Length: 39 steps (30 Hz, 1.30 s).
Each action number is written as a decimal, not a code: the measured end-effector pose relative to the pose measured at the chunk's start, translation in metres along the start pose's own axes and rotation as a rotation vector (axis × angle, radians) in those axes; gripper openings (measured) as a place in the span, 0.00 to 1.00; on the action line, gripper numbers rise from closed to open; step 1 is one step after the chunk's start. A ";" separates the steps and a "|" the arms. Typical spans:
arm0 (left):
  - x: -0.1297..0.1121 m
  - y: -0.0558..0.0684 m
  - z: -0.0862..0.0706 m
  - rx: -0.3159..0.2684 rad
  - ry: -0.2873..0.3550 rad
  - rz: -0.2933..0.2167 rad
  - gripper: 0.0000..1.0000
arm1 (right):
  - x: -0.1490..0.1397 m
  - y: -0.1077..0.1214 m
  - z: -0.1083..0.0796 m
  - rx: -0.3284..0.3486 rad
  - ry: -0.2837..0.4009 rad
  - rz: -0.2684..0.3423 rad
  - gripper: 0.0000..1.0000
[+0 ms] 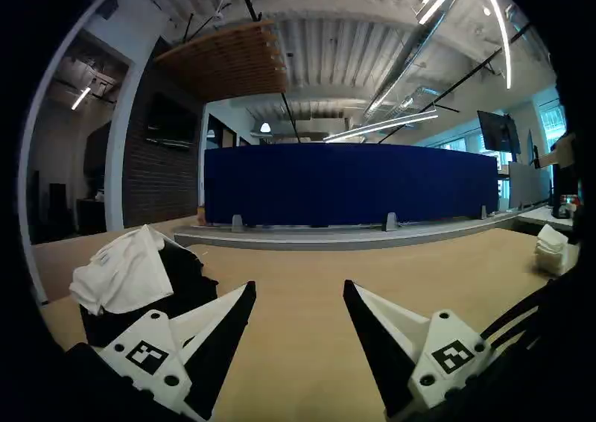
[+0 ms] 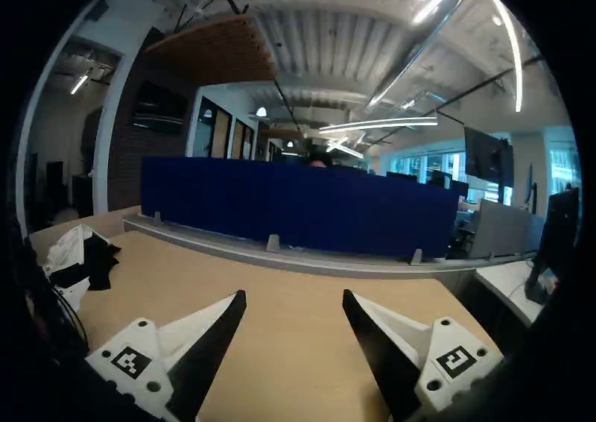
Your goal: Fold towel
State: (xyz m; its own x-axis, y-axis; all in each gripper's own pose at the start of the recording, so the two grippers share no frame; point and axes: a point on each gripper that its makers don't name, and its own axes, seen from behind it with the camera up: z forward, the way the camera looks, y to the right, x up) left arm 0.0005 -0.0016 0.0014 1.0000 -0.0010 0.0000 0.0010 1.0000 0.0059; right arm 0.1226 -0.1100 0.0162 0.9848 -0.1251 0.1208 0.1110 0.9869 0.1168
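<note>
Over the pale wooden tabletop, my left claw and right claw gape empty.
Square black-and-white markers tag them; white and black towels crowd its left edge.

Left gripper and right gripper are white, black-faced, marker-tagged.

Both cams low, facing blue divider.

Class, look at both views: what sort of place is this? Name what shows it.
Probably an open-plan office: a long wooden desk backed by a blue divider panel, a mounted monitor, and strip lights overhead.
</note>
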 end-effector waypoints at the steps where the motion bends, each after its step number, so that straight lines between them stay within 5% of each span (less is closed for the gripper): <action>1: 0.000 0.000 0.000 -0.001 0.000 0.000 0.87 | 0.000 0.000 0.000 -0.001 0.000 -0.001 1.00; 12: -0.001 -0.001 0.000 0.000 0.000 -0.001 0.87 | 0.007 0.009 -0.004 -0.011 0.018 0.007 1.00; 26: -0.001 -0.001 0.000 0.000 0.000 0.000 0.87 | 0.016 0.048 -0.022 -0.067 0.075 0.012 1.00; 39: 0.000 -0.001 -0.001 0.000 0.000 0.000 0.87 | -0.009 0.079 -0.027 -0.093 0.097 0.024 1.00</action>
State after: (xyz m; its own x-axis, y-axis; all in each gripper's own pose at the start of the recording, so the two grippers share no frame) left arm 0.0003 -0.0025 0.0007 1.0000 -0.0009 -0.0002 0.0009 1.0000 0.0058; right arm 0.1263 -0.0286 -0.0024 0.9951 -0.0950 0.0265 0.0944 0.9953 0.0223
